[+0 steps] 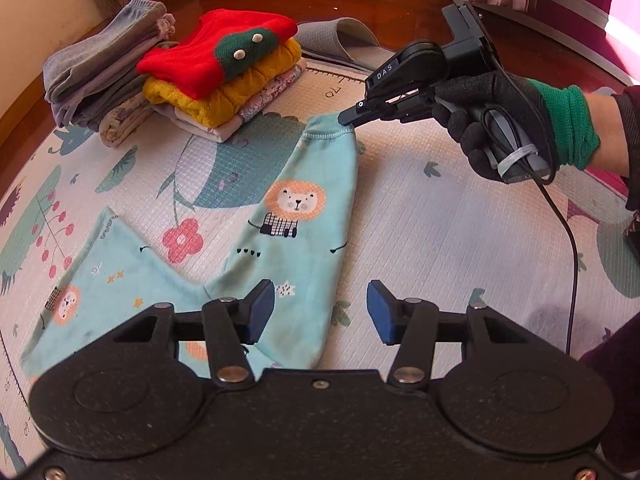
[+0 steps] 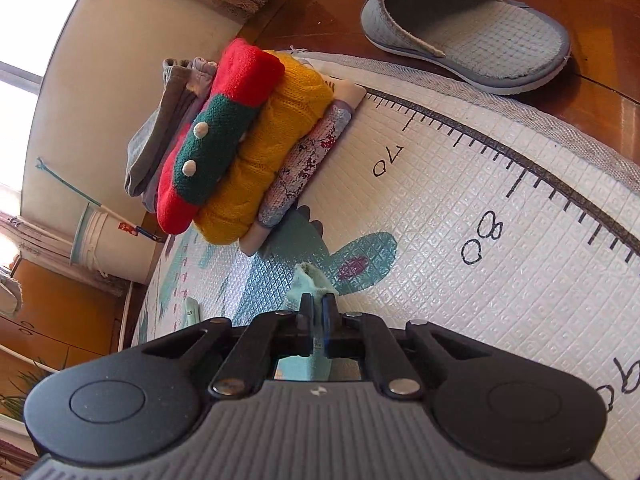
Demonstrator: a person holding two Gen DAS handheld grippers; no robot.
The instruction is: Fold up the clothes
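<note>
The right gripper (image 2: 317,307) is clamped tight on a cuff of the teal lion-print pants (image 1: 288,240), which are spread flat on the play mat (image 1: 460,216). The left gripper (image 1: 320,312) is held wide open, empty, just above the pants. Past the pants, folded clothes (image 1: 216,76) are stacked on the mat; a grey slipper (image 2: 480,36) is left on the wood floor (image 1: 400,4).

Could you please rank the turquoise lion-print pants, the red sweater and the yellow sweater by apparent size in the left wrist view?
1. turquoise lion-print pants, clearly largest, though also nearest the camera.
2. red sweater, on top of the stack.
3. yellow sweater, mostly covered by the red one, so its true size is unsure.
</note>
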